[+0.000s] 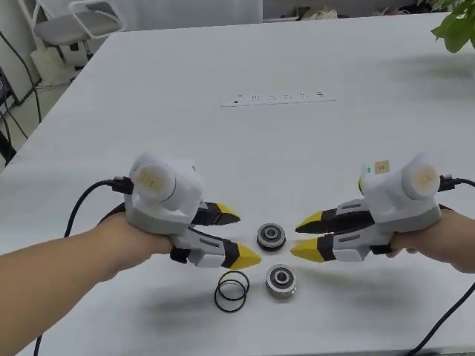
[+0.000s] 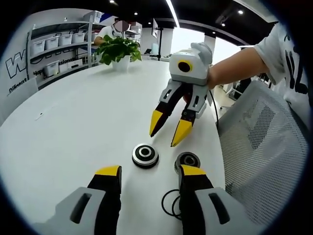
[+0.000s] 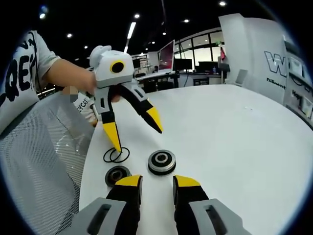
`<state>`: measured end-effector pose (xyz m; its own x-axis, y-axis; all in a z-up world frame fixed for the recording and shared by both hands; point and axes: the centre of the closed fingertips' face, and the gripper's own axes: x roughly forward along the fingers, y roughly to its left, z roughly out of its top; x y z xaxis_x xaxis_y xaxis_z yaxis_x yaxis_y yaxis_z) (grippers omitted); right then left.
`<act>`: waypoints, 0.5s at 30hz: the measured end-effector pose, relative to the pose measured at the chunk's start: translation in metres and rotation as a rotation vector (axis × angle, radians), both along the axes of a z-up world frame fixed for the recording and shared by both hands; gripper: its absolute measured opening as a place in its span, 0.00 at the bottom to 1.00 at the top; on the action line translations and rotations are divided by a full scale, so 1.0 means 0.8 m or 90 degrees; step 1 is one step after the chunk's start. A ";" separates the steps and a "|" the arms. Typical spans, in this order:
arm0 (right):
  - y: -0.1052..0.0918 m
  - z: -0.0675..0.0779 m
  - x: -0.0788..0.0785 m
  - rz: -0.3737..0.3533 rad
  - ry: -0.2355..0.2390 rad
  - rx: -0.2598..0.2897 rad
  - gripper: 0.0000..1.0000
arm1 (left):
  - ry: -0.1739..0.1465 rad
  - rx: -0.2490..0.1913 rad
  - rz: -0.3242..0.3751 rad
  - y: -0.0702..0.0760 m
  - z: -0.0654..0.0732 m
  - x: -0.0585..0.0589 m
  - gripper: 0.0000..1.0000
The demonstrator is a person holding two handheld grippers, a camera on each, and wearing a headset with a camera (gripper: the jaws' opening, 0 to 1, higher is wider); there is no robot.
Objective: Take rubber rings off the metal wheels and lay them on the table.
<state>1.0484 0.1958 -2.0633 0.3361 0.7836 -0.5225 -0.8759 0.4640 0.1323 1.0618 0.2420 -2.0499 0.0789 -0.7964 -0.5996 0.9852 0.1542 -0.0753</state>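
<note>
Two small metal wheels lie on the white table [image 1: 223, 148] between my grippers. The farther wheel [image 1: 271, 236] [image 2: 145, 155] [image 3: 162, 162] has a dark outer rim. The nearer wheel [image 1: 281, 281] [image 2: 187, 159] [image 3: 118, 175] shows a bare metal rim. Two thin black rubber rings [image 1: 231, 289] [image 2: 171, 203] [image 3: 116, 154] lie overlapped on the table, left of the nearer wheel. My left gripper [image 1: 239, 236] [image 2: 149, 172] [image 3: 138, 138] stands open just left of the wheels, holding nothing. Facing it from the right, my right gripper [image 1: 299, 237] [image 3: 157, 181] [image 2: 165, 137] is open too, with nothing in it.
A flush socket strip [image 1: 278, 98] sits in the table's far middle. A potted plant [image 1: 456, 26] [image 2: 117, 49] stands at the far right corner and a chair [image 1: 74, 26] beyond the far left edge. Cables [image 1: 78, 211] trail from both grippers.
</note>
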 end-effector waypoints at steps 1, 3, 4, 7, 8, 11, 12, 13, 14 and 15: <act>0.001 0.000 -0.001 0.001 0.000 0.000 0.23 | 0.001 0.000 0.000 -0.001 0.000 0.000 0.42; 0.001 -0.002 -0.001 0.001 0.003 0.000 0.24 | 0.003 -0.001 -0.004 -0.006 -0.001 -0.001 0.41; 0.001 -0.003 -0.001 0.001 0.004 0.000 0.24 | 0.004 -0.002 -0.005 -0.008 -0.001 -0.001 0.39; 0.001 -0.003 -0.002 0.001 0.005 0.002 0.24 | 0.006 -0.002 -0.007 -0.012 -0.003 0.000 0.35; 0.001 -0.003 -0.002 0.001 0.005 0.002 0.24 | 0.012 -0.003 -0.007 -0.014 -0.004 -0.001 0.34; 0.001 -0.005 -0.003 -0.002 0.010 0.003 0.24 | 0.012 -0.003 -0.009 -0.018 -0.005 0.000 0.34; 0.001 -0.005 -0.004 -0.003 0.011 0.004 0.24 | 0.013 -0.004 -0.009 -0.020 -0.005 -0.001 0.34; 0.001 -0.005 -0.004 -0.004 0.012 0.005 0.24 | 0.012 -0.004 -0.010 -0.021 -0.005 -0.001 0.33; 0.001 -0.006 -0.005 -0.005 0.012 0.004 0.24 | 0.013 -0.005 -0.010 -0.023 -0.006 0.000 0.32; 0.000 -0.006 -0.005 -0.005 0.011 0.003 0.24 | 0.015 -0.006 -0.010 -0.024 -0.006 0.000 0.31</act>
<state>1.0446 0.1960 -2.0682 0.3333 0.7835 -0.5245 -0.8694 0.4706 0.1505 1.0616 0.2227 -2.0543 0.0521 -0.8034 -0.5931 0.9855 0.1373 -0.0993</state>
